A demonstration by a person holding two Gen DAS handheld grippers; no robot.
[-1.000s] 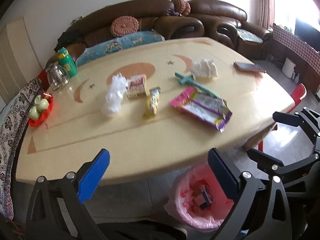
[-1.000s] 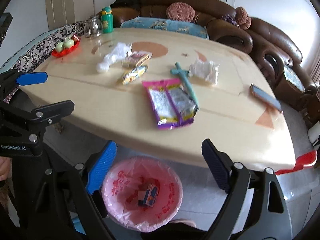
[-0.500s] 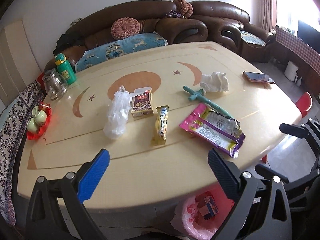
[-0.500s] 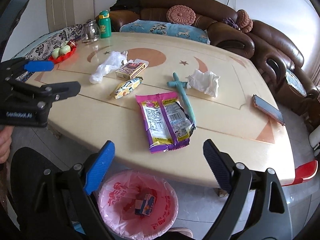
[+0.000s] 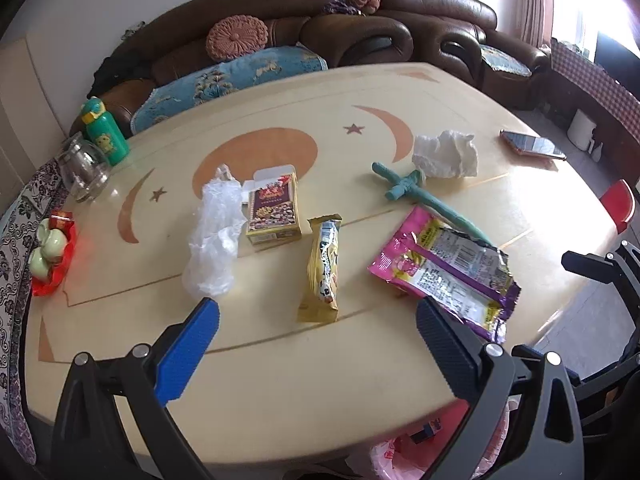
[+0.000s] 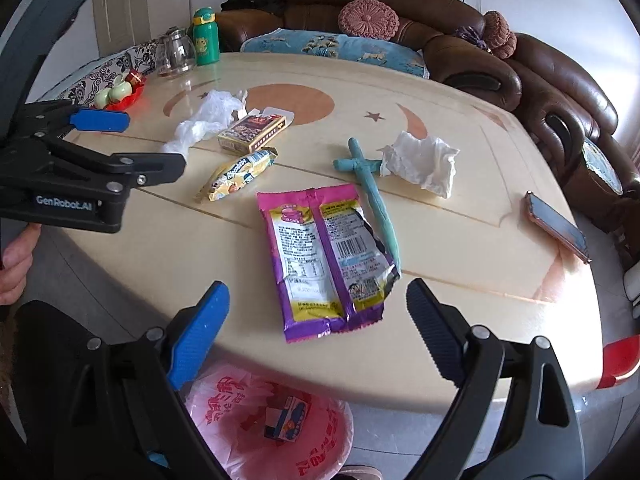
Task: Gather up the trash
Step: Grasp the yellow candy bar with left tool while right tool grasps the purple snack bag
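Note:
Trash lies on the cream table (image 5: 280, 380): a pink-purple snack wrapper (image 5: 448, 268) (image 6: 328, 260), a yellow snack packet (image 5: 322, 268) (image 6: 240, 176), a small box (image 5: 274, 210) (image 6: 254, 132), a crumpled clear bag (image 5: 214, 240) (image 6: 204, 120) and a white tissue (image 5: 446, 154) (image 6: 420, 160). My left gripper (image 5: 316, 336) is open and empty above the near table edge, in front of the yellow packet. My right gripper (image 6: 318, 320) is open and empty just before the pink wrapper. A pink-lined bin (image 6: 272, 420) with a small carton stands below the table edge.
A teal toy sword (image 6: 372, 196) lies beside the wrapper. A phone (image 6: 558, 226) lies at the right edge. A green bottle (image 5: 106, 132), a glass jar (image 5: 84, 168) and a red dish (image 5: 52, 256) stand at the left. A brown sofa (image 5: 360, 28) is behind.
Both grippers have risen and moved forward over the table edge; the trash looks closer and the bin has slid lower in view. Both stay open.

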